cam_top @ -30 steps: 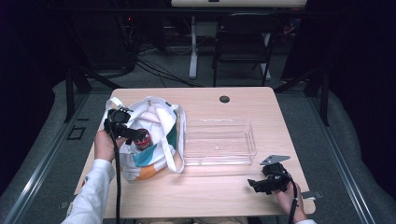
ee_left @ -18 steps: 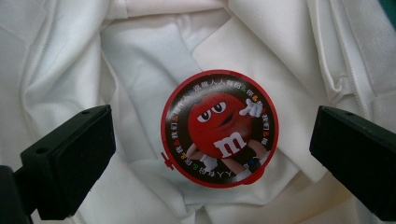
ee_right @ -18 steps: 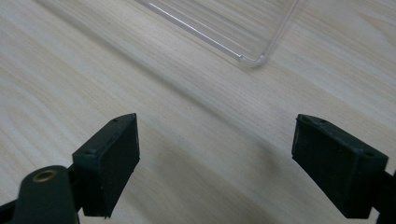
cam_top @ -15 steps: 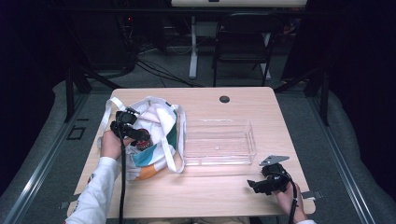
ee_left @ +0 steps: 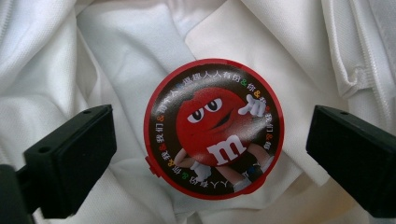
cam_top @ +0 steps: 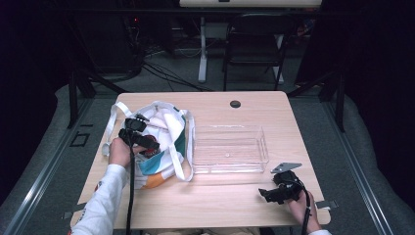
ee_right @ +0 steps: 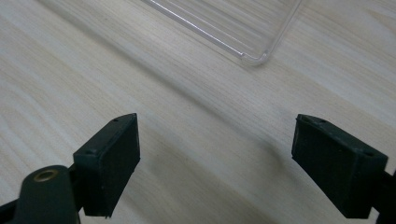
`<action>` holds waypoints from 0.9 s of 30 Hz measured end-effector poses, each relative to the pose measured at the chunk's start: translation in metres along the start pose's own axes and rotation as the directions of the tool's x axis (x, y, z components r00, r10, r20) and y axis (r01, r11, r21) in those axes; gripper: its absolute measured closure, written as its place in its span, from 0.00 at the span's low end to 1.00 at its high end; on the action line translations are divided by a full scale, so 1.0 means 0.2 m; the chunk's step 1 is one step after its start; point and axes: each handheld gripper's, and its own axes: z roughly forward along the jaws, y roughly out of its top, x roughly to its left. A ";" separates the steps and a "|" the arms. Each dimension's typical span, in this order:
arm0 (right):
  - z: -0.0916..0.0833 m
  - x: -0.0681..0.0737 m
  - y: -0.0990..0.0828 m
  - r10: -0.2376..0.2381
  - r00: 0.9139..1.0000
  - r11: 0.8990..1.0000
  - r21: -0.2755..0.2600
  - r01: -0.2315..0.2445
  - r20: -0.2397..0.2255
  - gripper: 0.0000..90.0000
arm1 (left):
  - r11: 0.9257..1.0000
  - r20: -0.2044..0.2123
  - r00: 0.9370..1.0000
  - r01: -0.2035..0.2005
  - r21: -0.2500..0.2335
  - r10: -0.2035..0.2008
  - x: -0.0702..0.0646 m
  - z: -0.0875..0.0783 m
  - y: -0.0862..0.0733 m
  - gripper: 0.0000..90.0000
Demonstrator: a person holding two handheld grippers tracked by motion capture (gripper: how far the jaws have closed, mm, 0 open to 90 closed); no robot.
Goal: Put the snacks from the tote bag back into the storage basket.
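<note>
A round red M&M's tin [ee_left: 215, 128] lies on white cloth inside the tote bag [cam_top: 164, 125] at the table's left. My left gripper [ee_left: 212, 158] hovers over it, open, one jaw on each side of the tin with a gap to it on both. In the high view the left gripper [cam_top: 147, 143] reaches into the bag's mouth from the left. My right gripper [cam_top: 266, 194] rests open near the table's front right edge. In its own view the right gripper [ee_right: 229, 163] has bare wood between its jaws.
A clear plastic tray [cam_top: 230, 149] stands at the table's middle, its near corner [ee_right: 254, 58] just ahead of the right gripper. The bag's white straps [cam_top: 181, 161] trail toward the front. A small black disc [cam_top: 235, 104] sits at the back edge.
My left gripper has shifted a little toward the front and right over the bag's opening. The right gripper has stayed where it was.
</note>
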 end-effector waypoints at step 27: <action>-0.01 0.02 0.00 -0.012 1.000 1.000 -0.012 0.011 -0.011 0.16 | 1.000 0.001 1.000 -0.010 0.013 0.010 0.00 0.03 -0.03 0.28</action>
